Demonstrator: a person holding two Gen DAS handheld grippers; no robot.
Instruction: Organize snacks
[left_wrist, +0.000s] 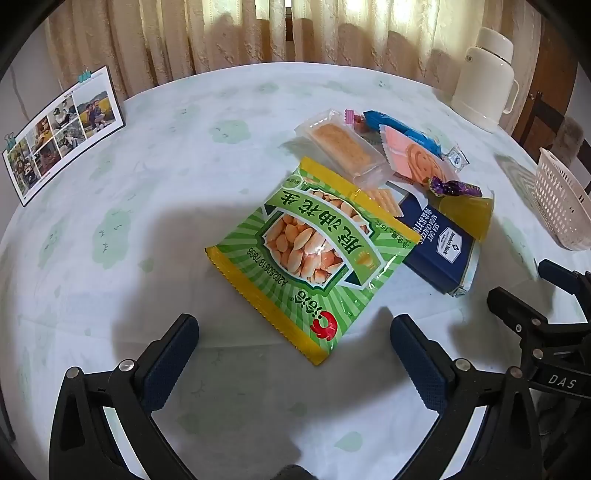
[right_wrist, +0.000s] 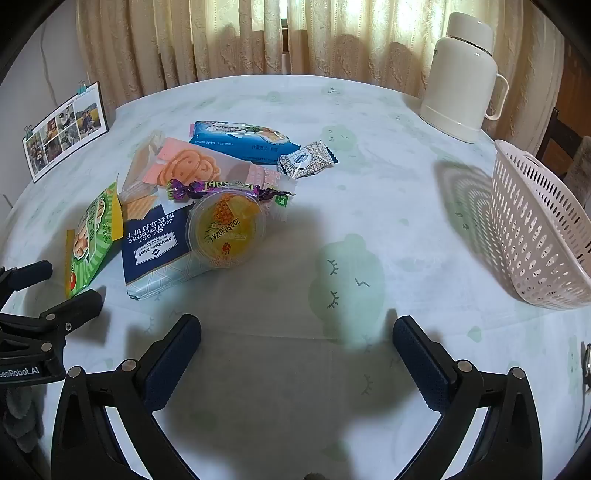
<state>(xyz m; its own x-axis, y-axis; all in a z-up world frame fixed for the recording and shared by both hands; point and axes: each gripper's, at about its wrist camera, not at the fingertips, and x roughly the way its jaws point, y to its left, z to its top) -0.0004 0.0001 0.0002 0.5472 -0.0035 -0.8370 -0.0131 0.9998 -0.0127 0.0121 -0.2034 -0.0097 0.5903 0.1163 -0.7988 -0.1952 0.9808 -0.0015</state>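
Both grippers hang above the table (right_wrist: 369, 122), pointing down. The left gripper (left_wrist: 293, 354) is spread wide and empty, with the peanut bag (left_wrist: 314, 254) just beyond its fingertips at twelve o'clock. The right gripper (right_wrist: 295, 354) gapes too, holding nothing, bare cloth between its fingers. The snack pile sits at its ten o'clock: cracker pack (right_wrist: 155, 251), jelly cup (right_wrist: 225, 229), cookie (right_wrist: 192, 168), blue pack (right_wrist: 243, 142). The basket (right_wrist: 535, 229) waits at two o'clock, the jug (right_wrist: 461, 77) at one.

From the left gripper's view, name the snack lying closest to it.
The green peanut bag. Its yellow lower edge lies just ahead of the open left gripper, while the other snacks sit behind it, farther up the table.
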